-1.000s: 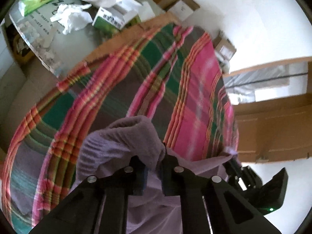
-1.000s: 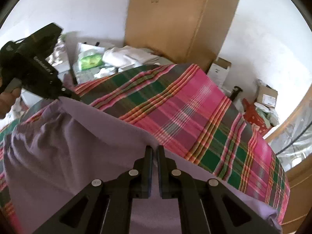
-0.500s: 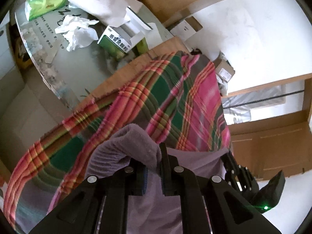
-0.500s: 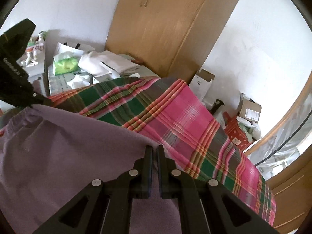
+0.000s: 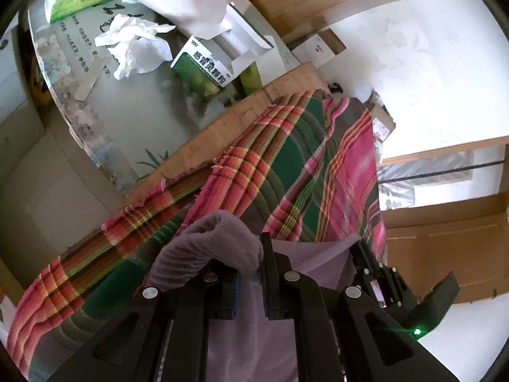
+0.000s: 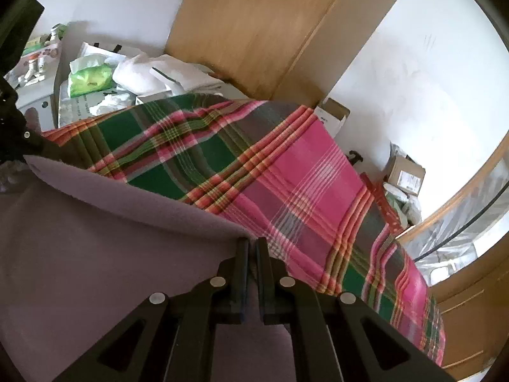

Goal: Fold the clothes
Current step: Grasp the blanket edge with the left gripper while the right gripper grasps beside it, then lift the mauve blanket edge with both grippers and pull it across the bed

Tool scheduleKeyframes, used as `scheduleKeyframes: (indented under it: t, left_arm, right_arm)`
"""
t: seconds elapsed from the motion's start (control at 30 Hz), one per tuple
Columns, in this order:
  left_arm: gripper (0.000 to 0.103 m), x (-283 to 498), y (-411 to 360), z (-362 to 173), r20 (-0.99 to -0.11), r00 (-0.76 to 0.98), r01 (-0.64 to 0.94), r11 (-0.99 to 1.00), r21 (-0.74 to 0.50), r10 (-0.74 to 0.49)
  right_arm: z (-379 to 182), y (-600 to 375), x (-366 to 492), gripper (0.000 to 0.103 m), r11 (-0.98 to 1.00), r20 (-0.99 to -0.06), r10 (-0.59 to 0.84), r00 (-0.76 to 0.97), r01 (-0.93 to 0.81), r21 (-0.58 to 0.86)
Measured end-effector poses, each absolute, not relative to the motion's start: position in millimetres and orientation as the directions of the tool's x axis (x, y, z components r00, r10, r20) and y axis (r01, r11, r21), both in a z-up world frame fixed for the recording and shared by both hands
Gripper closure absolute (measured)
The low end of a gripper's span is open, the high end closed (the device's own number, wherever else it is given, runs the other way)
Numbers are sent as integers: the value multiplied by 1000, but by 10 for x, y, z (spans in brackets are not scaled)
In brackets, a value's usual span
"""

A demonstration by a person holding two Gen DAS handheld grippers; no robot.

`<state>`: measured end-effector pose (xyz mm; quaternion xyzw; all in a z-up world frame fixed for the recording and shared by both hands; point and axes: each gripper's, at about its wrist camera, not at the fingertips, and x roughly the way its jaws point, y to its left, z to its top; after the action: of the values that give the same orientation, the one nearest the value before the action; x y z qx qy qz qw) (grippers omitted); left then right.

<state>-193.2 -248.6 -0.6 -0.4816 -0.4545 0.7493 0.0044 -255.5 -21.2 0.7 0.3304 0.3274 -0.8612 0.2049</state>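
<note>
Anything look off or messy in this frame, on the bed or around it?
The fold looks normal: both grippers pinch the purple garment over the plaid bedspread. The bedside surface is cluttered: crumpled tissue and an opened green medicine box lie loose. The bedspread's corner is rucked back, baring the wooden edge.

Purple garment (image 6: 95, 248): soft matt cloth, ribbed at bunched edge. Plaid bedspread (image 6: 286, 175): woven cloth w/ frayed hem. Far wardrobe (image 6: 254, 25): smooth wood. Grippers' fingers (image 5: 268, 273): matt black plastic.

purple garment (image 6: 95, 254) cut off below, box text (image 5: 208, 67) unreadable
</note>
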Motion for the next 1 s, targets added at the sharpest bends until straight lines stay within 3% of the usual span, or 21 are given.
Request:
scheduleKeyframes:
  t: [0.4,0.63,1.0]
  left_arm:
    - [86,-1844,-2587,181,-675,-556,377,-577,-725,485]
    - [82,-1700,-2740,469,-677,-644,340,-659,-670,356]
    - [82,-1415,-2713,455,-690,-627,330,-679,-655,361]
  right_arm:
    - [-36,-230,-2725,92,-781,-767,-64,-639,510,-360]
    - [-3,-199,-2762,90,-817,-766,-4,-643,444,-368]
    - [546,209,-2395,90,-850,-714,-155,-683,460,-255]
